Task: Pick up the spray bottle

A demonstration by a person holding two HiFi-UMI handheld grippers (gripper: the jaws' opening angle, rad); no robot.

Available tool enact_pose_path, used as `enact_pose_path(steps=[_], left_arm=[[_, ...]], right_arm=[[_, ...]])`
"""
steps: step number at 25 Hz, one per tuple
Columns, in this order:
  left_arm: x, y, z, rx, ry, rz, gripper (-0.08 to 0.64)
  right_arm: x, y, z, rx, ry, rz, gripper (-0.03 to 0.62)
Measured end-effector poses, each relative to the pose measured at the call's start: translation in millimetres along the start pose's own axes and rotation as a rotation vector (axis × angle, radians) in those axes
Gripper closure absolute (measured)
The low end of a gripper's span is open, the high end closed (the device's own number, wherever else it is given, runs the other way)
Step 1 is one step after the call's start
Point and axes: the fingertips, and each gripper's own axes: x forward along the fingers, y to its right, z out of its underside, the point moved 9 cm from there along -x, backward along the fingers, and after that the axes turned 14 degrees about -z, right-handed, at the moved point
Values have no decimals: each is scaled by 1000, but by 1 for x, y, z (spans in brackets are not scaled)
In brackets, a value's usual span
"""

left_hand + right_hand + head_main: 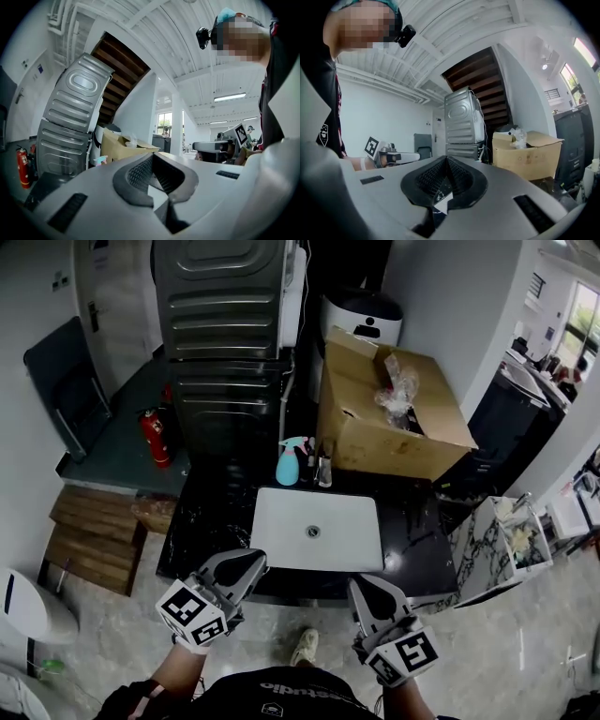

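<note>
The spray bottle (288, 461) is light blue with a pink trigger. It stands upright at the back edge of the black counter (211, 512), just beyond the white sink (281, 545). In the left gripper view only the top of the spray bottle (101, 160) peeks over the jaws. My left gripper (247, 564) hovers at the counter's front edge, left of the sink, jaws together and empty. Right of it, at the same front edge, my right gripper (362, 590) is likewise shut with nothing in it. Both point level toward the back wall, well short of the bottle.
Two small dark bottles (319, 469) stand right beside the spray bottle. An open cardboard box (375, 432) sits at the back right, and a tall grey metal appliance (223, 324) behind. A red fire extinguisher (154, 439) and wooden pallet (94, 535) lie left; a marble stand (487, 545) is right.
</note>
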Motion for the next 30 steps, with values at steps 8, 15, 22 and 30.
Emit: enact_pose_path(steps=[8,15,22,30], left_arm=[[107,-3,-12,37,18,-29,545],[158,-3,-6,55,-13,-104,545],[184,-22,-4,86,-40,-113,543],[221,-78,10,142,-19,-109,436]], right_arm=[[24,111,-11,-7,6,-41,555],[27,181,-2,24,8,-57,555],[46,198,7,63,18,-70,555],[80,194,7,58,-12,-37,555]])
